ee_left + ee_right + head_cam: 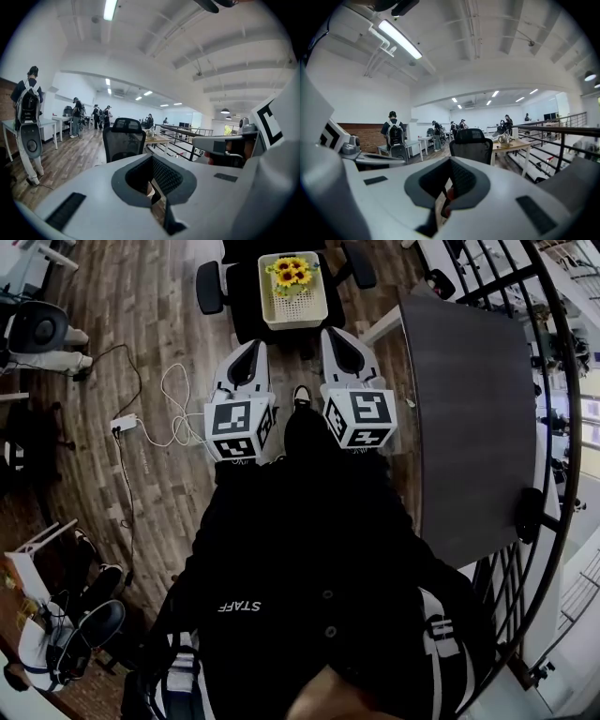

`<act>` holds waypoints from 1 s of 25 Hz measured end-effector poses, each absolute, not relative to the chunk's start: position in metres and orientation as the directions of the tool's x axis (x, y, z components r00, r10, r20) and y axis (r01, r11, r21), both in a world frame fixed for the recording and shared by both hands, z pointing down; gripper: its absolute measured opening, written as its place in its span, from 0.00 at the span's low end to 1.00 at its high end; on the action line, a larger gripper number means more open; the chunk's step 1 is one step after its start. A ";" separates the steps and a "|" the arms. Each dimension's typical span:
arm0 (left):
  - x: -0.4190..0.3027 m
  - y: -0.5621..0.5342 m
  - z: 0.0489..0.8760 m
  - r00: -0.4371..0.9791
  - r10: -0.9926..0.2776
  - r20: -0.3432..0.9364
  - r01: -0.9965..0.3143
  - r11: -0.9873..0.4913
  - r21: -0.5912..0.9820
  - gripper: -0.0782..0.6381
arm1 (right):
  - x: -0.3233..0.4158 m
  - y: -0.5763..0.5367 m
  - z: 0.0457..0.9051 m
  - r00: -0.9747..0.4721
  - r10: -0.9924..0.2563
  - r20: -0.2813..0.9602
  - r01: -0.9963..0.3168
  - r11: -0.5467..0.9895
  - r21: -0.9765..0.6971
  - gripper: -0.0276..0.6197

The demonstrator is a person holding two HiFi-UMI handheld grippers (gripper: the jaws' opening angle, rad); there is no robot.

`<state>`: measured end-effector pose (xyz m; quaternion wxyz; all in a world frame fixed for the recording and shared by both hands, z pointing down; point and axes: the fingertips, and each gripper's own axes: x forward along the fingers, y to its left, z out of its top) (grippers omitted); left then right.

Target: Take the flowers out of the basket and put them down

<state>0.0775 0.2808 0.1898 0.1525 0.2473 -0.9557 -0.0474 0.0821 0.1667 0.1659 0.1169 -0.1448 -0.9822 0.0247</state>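
The head view shows a white basket (269, 307) standing on the seat of a black office chair (246, 306) at the top. Yellow sunflowers (291, 273) lie in its far end. My left gripper (247, 354) and right gripper (340, 343) are held side by side in front of the person. Both point toward the chair and stop short of the basket. Both are shut with nothing between their fingers. The left gripper view has the left gripper (157, 187) aimed at the chair back (124, 140). The right gripper view has the right gripper (447, 192) aimed at it (471, 143) too. Neither gripper view shows the basket.
A grey table (469, 409) stands just right of the right gripper, with a black railing (553, 427) beyond it. A white cable (173, 404) and a power strip lie on the wood floor at left. Another chair (37, 329) is far left. People (28, 108) stand in the distance.
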 end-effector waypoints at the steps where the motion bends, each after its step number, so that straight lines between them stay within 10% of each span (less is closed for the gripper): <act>1: 0.063 0.278 0.188 -0.837 -0.478 0.267 -0.449 0.878 0.165 0.11 | 0.069 0.163 0.165 -0.930 0.293 0.223 0.283 0.956 -0.078 0.06; 25: -0.128 0.233 0.212 -0.886 -0.337 0.319 -0.313 0.941 0.126 0.11 | -0.125 0.101 0.200 -0.890 0.356 0.283 0.344 0.934 -0.093 0.06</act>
